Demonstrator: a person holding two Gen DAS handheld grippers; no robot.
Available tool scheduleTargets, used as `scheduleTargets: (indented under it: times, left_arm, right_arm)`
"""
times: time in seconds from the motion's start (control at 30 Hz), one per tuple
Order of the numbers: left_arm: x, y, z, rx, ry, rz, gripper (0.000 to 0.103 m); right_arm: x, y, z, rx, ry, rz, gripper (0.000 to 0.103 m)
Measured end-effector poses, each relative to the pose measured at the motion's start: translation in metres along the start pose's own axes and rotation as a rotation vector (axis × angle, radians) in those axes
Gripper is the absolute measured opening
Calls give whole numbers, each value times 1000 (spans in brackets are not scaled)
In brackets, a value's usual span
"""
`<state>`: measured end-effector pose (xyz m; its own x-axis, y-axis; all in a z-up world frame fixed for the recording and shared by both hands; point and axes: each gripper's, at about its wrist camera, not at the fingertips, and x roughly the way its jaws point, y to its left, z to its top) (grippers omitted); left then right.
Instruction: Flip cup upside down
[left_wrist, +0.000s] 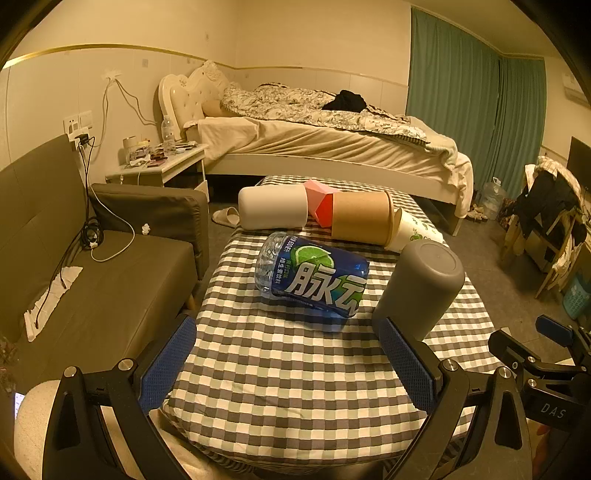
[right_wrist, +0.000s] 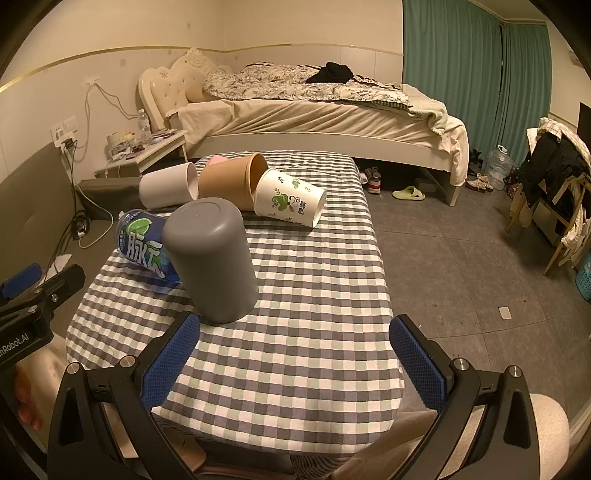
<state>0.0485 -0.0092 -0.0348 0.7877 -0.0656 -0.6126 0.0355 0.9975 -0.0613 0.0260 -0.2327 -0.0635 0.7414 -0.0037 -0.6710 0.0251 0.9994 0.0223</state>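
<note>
A grey plastic cup (left_wrist: 421, 288) stands upside down on the checkered table (left_wrist: 295, 369), its closed base on top; it also shows in the right wrist view (right_wrist: 212, 258). My left gripper (left_wrist: 291, 362) is open and empty, its right finger just in front of the grey cup. My right gripper (right_wrist: 295, 358) is open and empty, with the grey cup just beyond its left finger. Each gripper shows at the edge of the other's view.
A blue drink bottle (left_wrist: 314, 277) lies on its side beside the grey cup. Behind lie a white cup (left_wrist: 273, 206), a pink box (left_wrist: 321, 206), a brown paper cup (left_wrist: 362, 218) and a printed paper cup (right_wrist: 290, 201). A sofa (left_wrist: 92, 277) is left, a bed (left_wrist: 332, 140) behind.
</note>
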Motion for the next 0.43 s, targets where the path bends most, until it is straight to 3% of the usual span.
scheduleTargets:
  times: [0.43]
  left_arm:
    - [0, 0, 0, 3, -2, 0, 102]
  right_arm:
    - [0, 0, 0, -1, 0, -1, 103]
